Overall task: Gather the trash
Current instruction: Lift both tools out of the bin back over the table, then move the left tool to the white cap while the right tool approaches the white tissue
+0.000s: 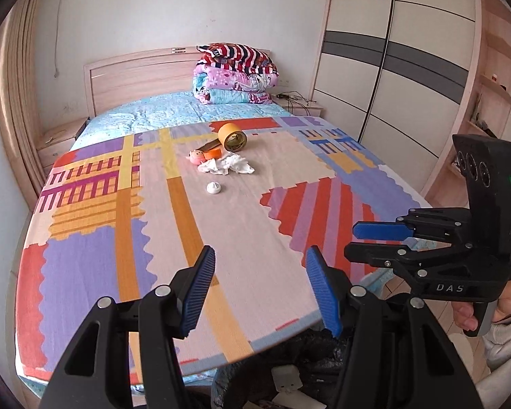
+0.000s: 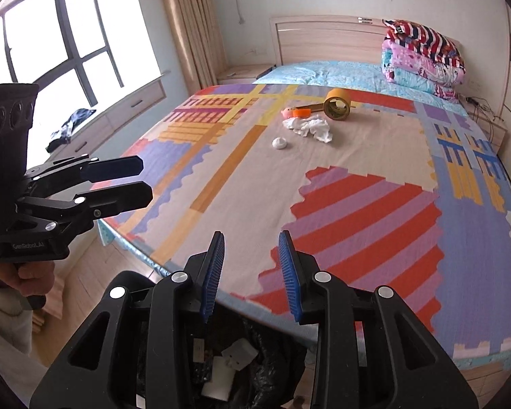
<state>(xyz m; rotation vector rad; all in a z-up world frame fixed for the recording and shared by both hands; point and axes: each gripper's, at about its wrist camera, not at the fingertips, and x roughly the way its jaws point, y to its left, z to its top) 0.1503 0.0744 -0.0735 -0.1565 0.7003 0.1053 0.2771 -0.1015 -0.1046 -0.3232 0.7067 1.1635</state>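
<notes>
On the patterned bedspread [image 1: 242, 238] lie a crumpled white tissue [image 1: 226, 165] [image 2: 310, 127], a brown tape roll [image 1: 231, 136] [image 2: 337, 105], a small white cap [image 1: 214, 188] [image 2: 279, 143], and a pink toy [image 1: 197, 156] [image 2: 288, 112] beside an orange piece [image 2: 303, 112]. A bin with a black bag [image 1: 320, 351] [image 2: 272, 358] stands below both grippers at the bed's foot, with white scraps inside. My left gripper [image 1: 262, 293] [image 2: 146, 180] is open and holds nothing. My right gripper [image 2: 252, 272] [image 1: 352, 240] is also open with a narrower gap, nothing between its fingers. Both are well short of the trash.
Folded quilts [image 1: 235, 75] are stacked by the headboard [image 1: 136, 75]. A sliding wardrobe [image 1: 391, 68] stands on the right, with nightstands at each side. Window [image 2: 51, 41], curtain [image 2: 187, 24] and a window seat with dark clothing [image 2: 71, 126] lie to the left. A hand [image 1: 466, 317] holds the right gripper.
</notes>
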